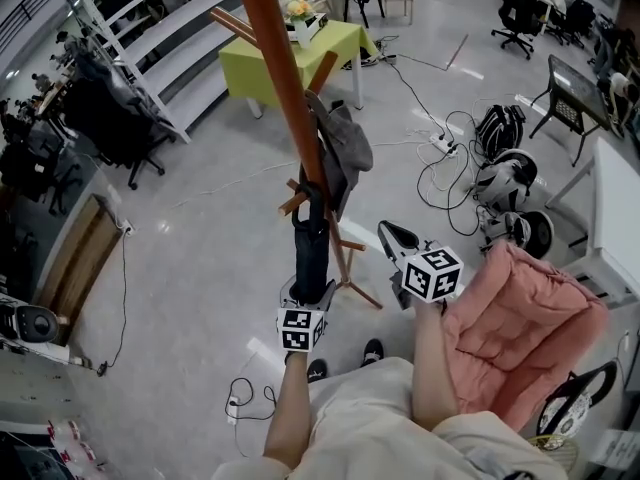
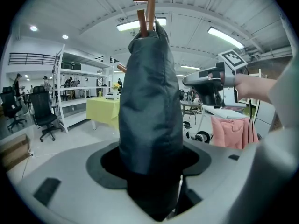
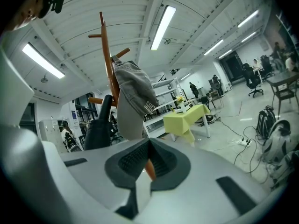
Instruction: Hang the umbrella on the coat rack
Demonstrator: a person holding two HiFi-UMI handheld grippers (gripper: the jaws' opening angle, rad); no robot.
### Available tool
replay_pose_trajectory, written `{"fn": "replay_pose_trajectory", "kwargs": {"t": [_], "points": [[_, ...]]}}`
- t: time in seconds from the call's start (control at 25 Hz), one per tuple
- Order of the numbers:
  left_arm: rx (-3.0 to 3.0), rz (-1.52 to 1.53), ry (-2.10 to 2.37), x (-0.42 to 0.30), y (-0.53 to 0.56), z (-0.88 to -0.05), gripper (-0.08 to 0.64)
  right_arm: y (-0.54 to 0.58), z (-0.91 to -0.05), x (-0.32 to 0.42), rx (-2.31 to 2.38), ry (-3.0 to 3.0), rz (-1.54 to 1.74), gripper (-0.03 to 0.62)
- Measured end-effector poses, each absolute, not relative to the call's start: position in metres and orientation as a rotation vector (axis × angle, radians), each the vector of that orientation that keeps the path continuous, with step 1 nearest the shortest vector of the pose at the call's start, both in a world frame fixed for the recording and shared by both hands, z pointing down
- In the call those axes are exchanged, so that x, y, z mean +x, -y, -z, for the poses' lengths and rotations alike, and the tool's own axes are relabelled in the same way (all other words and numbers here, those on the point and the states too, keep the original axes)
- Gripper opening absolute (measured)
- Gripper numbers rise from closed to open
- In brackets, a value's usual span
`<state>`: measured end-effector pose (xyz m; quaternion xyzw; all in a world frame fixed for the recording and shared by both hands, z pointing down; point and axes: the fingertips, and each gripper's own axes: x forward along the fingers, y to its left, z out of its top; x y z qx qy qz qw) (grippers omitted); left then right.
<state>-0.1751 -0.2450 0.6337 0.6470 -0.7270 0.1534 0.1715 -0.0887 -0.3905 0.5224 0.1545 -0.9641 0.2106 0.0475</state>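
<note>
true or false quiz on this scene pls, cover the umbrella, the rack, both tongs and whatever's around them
1. The umbrella hangs at the coat rack, close against its pole. True.
2. The left tongs stand open around the umbrella's lower end. True.
3. The right tongs grip the umbrella. False: they are shut on nothing, off to the side of it.
4. A grey garment hangs on the rack above the umbrella. True.
5. The table behind the rack is blue. False: it is yellow-green.
</note>
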Motion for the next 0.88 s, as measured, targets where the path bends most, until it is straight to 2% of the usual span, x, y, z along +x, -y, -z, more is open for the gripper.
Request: {"fn": "replay_pose_trajectory", "kwargs": {"t": [0.88], "points": [[1.796, -0.459, 2.066, -0.182, 0.258, -0.637, 0.299, 0.396, -0.523, -0.075, 0.519, 2.937, -0.656, 0.005]]}}
